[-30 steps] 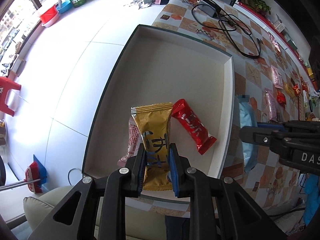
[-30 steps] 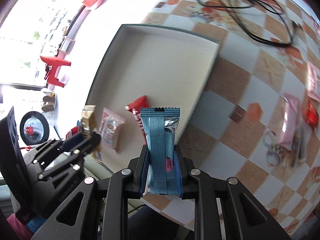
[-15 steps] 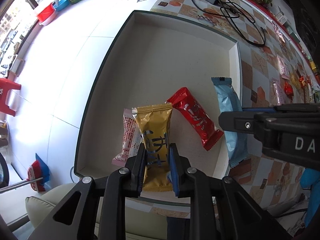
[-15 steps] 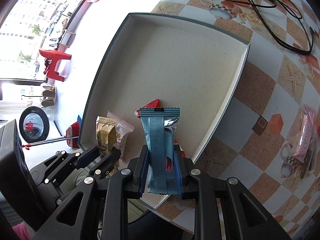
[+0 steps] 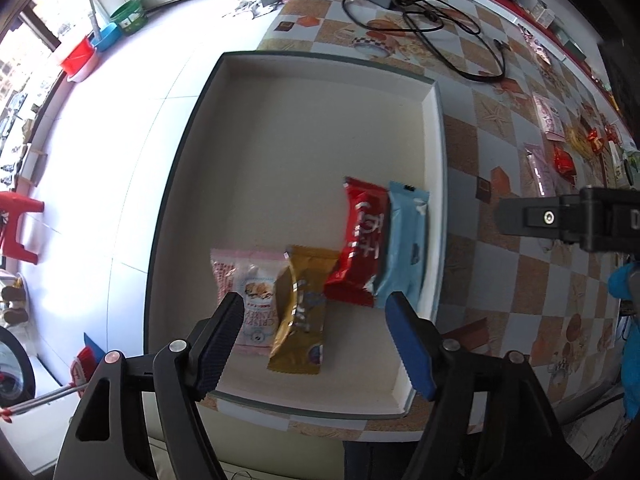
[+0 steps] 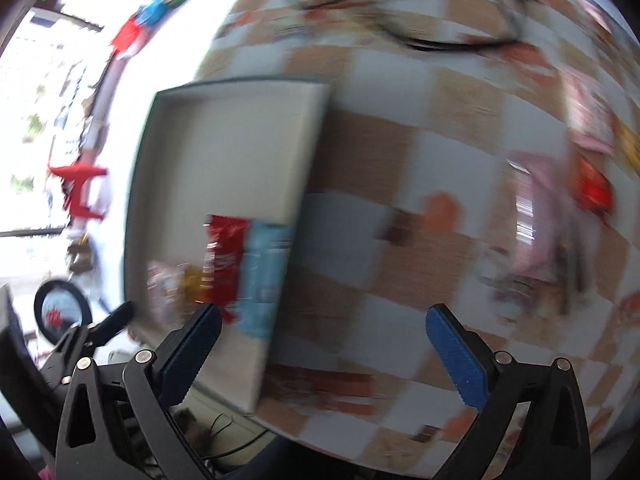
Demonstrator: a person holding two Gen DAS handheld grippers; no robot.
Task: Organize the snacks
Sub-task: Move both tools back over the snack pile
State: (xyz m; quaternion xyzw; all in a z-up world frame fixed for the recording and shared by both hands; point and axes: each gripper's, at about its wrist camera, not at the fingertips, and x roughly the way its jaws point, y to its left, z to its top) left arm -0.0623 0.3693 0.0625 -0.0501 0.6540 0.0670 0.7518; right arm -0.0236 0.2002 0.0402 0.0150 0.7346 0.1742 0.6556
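Opening wide, left gripper & right gripper pinch nothing. Four snack packs lie in the white tray: pink, gold, red, blue. More snacks wait on the checkered tablecloth, approx. half left.

At the left of your view lies a bright white tiled floor, a red stool at the left edge, daylit windows upper left.

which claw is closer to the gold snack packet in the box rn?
Left. The left claw hangs right over the gold packet, jaws opening, pads clear of it. The right claw is off over the checkered table, outside the box, jaws opening with nothing between them.
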